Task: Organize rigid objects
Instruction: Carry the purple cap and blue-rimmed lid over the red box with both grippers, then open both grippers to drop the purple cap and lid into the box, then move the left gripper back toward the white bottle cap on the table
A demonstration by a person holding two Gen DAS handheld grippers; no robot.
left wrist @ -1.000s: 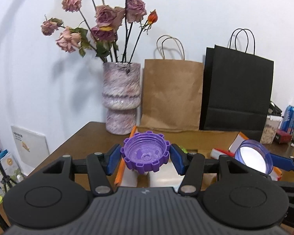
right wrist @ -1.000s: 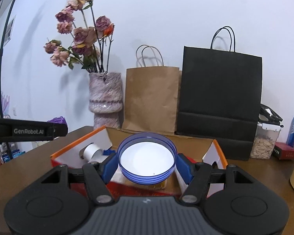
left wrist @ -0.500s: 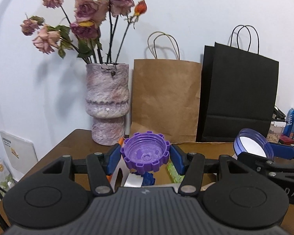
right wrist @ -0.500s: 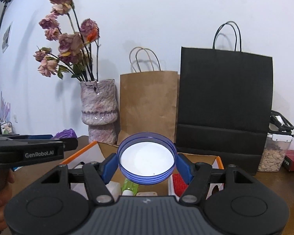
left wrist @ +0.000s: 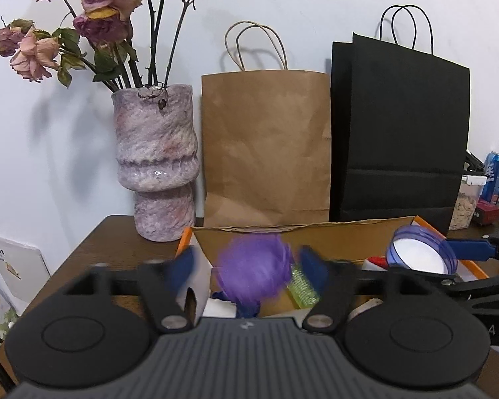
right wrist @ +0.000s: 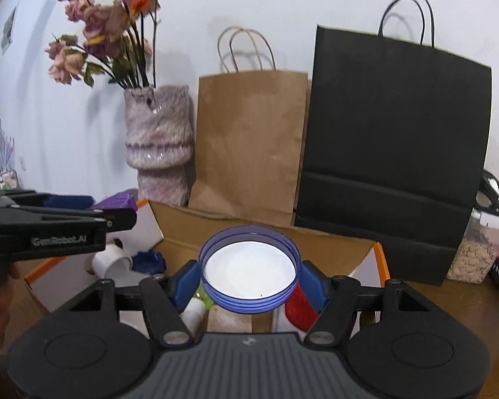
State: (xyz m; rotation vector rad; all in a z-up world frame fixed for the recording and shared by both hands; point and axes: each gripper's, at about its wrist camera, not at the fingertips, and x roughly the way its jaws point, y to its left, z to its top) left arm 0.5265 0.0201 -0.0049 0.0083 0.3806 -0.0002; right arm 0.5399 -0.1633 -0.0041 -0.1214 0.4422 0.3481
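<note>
A purple toothed cap (left wrist: 254, 271) shows as a blur between the pads of my left gripper (left wrist: 249, 266), over the open cardboard box (left wrist: 282, 236). The jaws are opening, and a gap shows on each side of the cap. In the right wrist view the same cap (right wrist: 116, 201) sits at the left gripper's tip, above the box's left corner. My right gripper (right wrist: 249, 279) is shut on a blue-rimmed lid with a white inside (right wrist: 249, 271), held over the middle of the box (right wrist: 316, 242). From the left wrist view that lid (left wrist: 420, 254) hangs at the box's right end.
The box holds a green bottle (left wrist: 301, 286), a white roll (right wrist: 111, 261), a red item (right wrist: 299, 306) and other pieces. Behind it stand a vase of dried roses (left wrist: 156, 166), a brown paper bag (left wrist: 266, 146) and a black bag (left wrist: 399, 133). At the right sit a seed jar (right wrist: 475, 252) and a can (left wrist: 494, 173).
The left jaws have spread apart and the purple cap, gripped before, is now loose and blurred between them. Both grippers have moved forward over the box; the right still holds the blue lid.
</note>
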